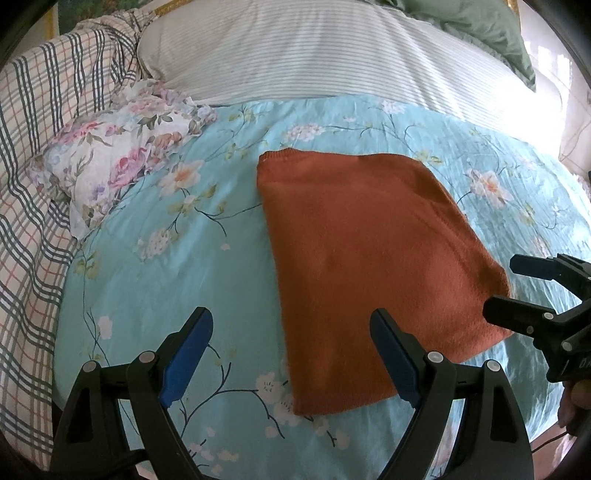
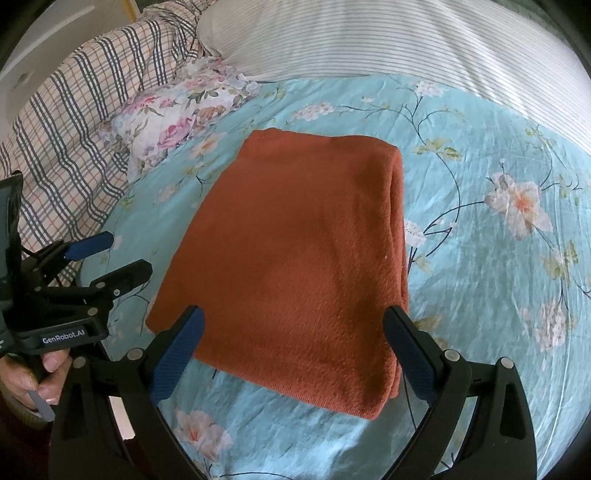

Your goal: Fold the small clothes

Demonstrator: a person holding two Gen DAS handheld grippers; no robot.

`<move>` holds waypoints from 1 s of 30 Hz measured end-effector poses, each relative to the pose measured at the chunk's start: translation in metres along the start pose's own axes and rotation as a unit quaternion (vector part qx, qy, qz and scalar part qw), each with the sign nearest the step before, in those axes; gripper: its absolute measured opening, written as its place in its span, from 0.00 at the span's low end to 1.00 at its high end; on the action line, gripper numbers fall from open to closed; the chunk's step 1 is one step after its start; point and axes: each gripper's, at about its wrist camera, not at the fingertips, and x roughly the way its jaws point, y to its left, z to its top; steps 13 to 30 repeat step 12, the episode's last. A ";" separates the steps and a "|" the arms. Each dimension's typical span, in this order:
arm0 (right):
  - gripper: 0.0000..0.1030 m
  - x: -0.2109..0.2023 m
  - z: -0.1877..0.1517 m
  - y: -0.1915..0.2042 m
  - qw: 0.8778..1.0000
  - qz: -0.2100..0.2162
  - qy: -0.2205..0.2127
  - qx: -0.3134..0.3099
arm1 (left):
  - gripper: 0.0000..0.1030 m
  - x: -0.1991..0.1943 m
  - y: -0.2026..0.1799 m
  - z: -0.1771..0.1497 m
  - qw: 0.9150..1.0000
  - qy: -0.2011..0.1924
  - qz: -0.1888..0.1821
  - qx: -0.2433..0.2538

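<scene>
- Where the bed is seen from both wrist views, a rust-orange cloth (image 1: 373,258) lies folded into a flat, roughly rectangular stack on a blue floral sheet (image 1: 177,280); this cloth serves as the landmark below.
- Cloth: several layers show along its right edge in the right wrist view (image 2: 295,258); nothing rests on top of it, and it lies flat on the sheet.
- Left gripper (image 1: 291,354): jaws spread wide and released, holding nothing. One blue-padded finger stands over the cloth's near-left part, the other over bare sheet to the left of the cloth. Whether the pads touch the fabric cannot be told.
- Right gripper (image 2: 293,354): jaws likewise wide and released, with the cloth's near edge lying between the two fingers; the pads do not press on it. In the left wrist view the same gripper (image 1: 517,291) sits at the cloth's right near corner.
- Hand (image 2: 33,376): fingers wrap the handle of the left gripper, left of the cloth.
- Floral fabric (image 1: 118,162): a crumpled white piece with pink flowers, beyond and left of the cloth, apart from it.
- Plaid blanket (image 1: 33,184): bunched further left of the cloth, past the floral fabric.
- Striped pillow (image 1: 314,48): beyond the cloth's far edge, well apart.
- Green fabric (image 1: 480,29): beyond the cloth, far right, behind the pillow.
- No container appears; the cloth rests on the sheet alone.
</scene>
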 end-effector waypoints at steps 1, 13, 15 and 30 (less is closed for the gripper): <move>0.94 0.000 0.001 0.000 1.000 0.000 0.000 0.000 | 0.85 0.000 0.000 0.001 1.000 -0.001 0.000 0.001; 0.94 0.002 0.001 -0.007 1.000 0.000 0.000 0.005 | 0.86 0.000 -0.005 0.002 1.000 -0.005 0.004 0.003; 0.94 0.002 0.001 -0.007 1.000 0.000 0.000 0.005 | 0.86 0.000 -0.005 0.002 1.000 -0.005 0.004 0.003; 0.94 0.002 0.001 -0.007 1.000 0.000 0.000 0.005 | 0.86 0.000 -0.005 0.002 1.000 -0.005 0.004 0.003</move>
